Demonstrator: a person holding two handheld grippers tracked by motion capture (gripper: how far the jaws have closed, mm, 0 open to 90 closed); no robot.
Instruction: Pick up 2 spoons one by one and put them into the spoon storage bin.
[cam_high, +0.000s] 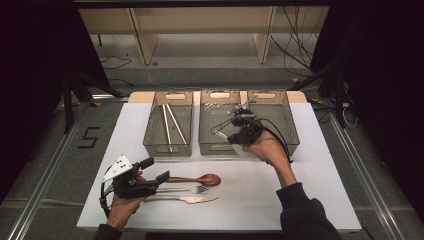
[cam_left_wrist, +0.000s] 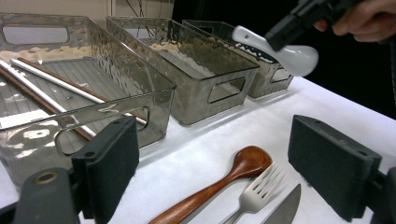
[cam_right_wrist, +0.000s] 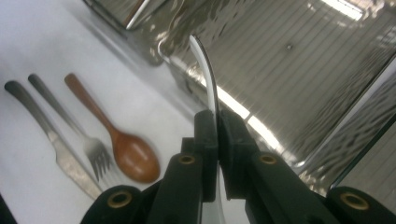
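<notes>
White table, dark room around it, three clear bins along the far edge.

Right gripper: jaws pressed onto a white spoon, pinching it edge-on at the handle near the bowl. In the left gripper view the spoon hangs in the air above the right bin, bowl out to one side, handle tip toward the middle bin. Looks ceramic: stiff, glazed so probably slick, would chip if dropped. Thin pinch on a curved handle, so I'd expect it to pivot; lower it in, don't drop it.

Left gripper: jaws spread wide, holding nothing, low over the table just short of the wooden spoon, fork and knife lying side by side. Wood is light and grippy; take it mid-handle.

Room: bin walls are tall and thin, and the rims are the edges to clear. Left bin has chopsticks; middle bin looks bare. Open table right of the cutlery.
</notes>
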